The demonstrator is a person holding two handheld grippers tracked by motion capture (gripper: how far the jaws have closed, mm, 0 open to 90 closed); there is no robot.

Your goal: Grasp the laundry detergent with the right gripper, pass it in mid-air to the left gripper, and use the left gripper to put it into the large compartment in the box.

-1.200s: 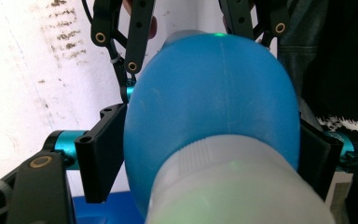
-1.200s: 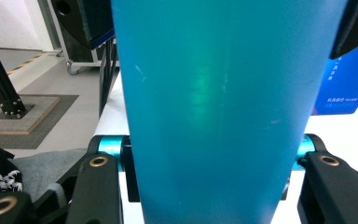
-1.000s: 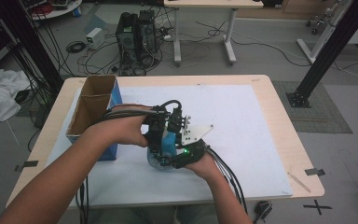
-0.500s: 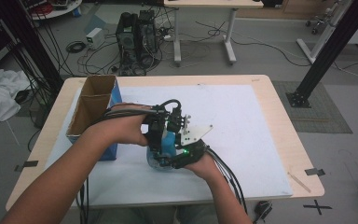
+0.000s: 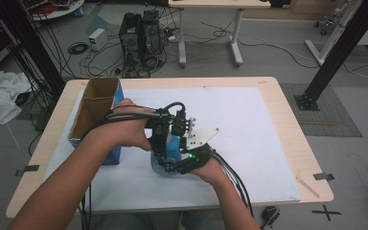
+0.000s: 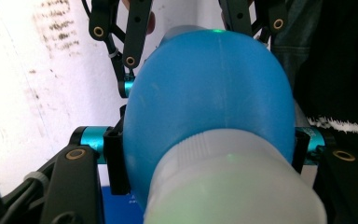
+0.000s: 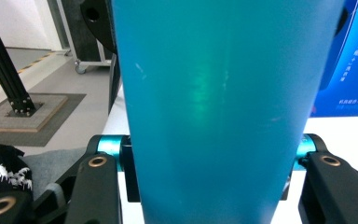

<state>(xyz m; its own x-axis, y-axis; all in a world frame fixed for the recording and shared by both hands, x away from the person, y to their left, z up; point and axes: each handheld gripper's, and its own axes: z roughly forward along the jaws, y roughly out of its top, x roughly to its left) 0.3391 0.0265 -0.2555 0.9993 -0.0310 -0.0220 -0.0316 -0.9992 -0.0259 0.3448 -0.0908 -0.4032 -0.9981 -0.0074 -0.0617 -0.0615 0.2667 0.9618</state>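
A blue bottle (image 5: 171, 149) with a white cap (image 6: 233, 186) is held above the white sheet near the table's front, between both hands. My left gripper (image 5: 159, 140) comes in from the left and is shut on the bottle (image 6: 209, 93) just behind the cap, a pad pressed on each side. My right gripper (image 5: 186, 159) comes in from the right and is shut on the bottle's body (image 7: 214, 93). Its jaws have just been opening a little, with the bottle still between them and touching both pads. The right gripper's black fingers (image 6: 135, 32) rise behind the bottle in the left gripper view.
An open cardboard box with blue sides (image 5: 96, 112) stands at the table's left, close to the left forearm. A white sheet (image 5: 254, 129) covers most of the wooden table (image 5: 292, 110). A computer tower (image 5: 139, 38) and cables lie on the floor beyond.
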